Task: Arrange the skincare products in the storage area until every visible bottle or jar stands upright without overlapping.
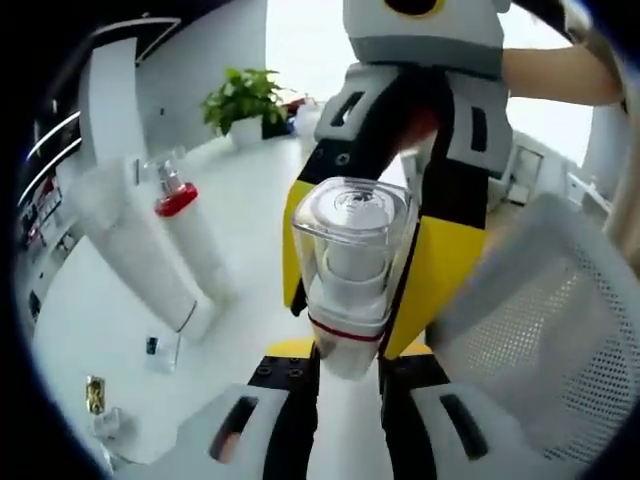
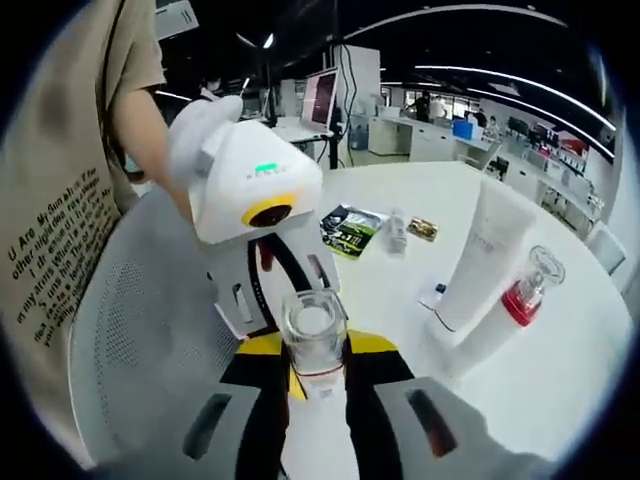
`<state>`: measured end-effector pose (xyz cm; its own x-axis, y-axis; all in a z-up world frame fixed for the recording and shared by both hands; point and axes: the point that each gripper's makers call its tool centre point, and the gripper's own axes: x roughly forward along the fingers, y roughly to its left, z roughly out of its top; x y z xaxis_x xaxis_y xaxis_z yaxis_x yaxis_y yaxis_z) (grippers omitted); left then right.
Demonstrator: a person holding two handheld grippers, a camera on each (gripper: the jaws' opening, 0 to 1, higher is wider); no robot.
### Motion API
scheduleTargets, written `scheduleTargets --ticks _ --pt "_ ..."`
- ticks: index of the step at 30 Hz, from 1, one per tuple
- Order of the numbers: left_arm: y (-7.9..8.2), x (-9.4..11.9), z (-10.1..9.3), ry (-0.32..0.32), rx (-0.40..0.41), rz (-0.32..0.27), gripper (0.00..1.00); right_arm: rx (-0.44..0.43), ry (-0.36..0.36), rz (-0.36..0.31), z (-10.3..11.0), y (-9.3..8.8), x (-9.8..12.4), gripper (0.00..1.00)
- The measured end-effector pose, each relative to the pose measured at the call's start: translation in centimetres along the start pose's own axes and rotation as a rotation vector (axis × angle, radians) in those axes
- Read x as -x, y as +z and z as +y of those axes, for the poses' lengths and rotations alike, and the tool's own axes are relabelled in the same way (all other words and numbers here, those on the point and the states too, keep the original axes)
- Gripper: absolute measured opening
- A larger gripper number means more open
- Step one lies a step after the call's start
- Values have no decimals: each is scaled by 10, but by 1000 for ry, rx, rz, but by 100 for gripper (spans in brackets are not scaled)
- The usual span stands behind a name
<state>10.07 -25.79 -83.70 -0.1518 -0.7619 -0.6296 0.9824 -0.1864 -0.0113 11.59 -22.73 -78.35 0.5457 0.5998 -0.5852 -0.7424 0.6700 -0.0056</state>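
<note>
while both hand-held grippers clamp clear-capped bottle (image 1: 350,265), white tube (image 2: 480,265) and red-collared bottle (image 2: 528,290) stand beside.

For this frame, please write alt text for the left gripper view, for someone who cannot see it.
A white bottle with a clear square cap is held between both grippers, the left gripper from below and the right gripper from above. To the left, on a white table, stand a white tube and a red-collared bottle.

left gripper (image 1: 345,385): jaws closed, gripping | right gripper (image 2: 315,400): jaws closed, gripping | 2 grippers face each other
</note>
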Motion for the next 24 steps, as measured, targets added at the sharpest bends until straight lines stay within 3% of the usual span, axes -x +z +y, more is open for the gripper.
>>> scheduleTargets --ticks 24 --pt "-16 -20 5 -13 -5 43 19 -18 11 44 -6 -23 -12 21"
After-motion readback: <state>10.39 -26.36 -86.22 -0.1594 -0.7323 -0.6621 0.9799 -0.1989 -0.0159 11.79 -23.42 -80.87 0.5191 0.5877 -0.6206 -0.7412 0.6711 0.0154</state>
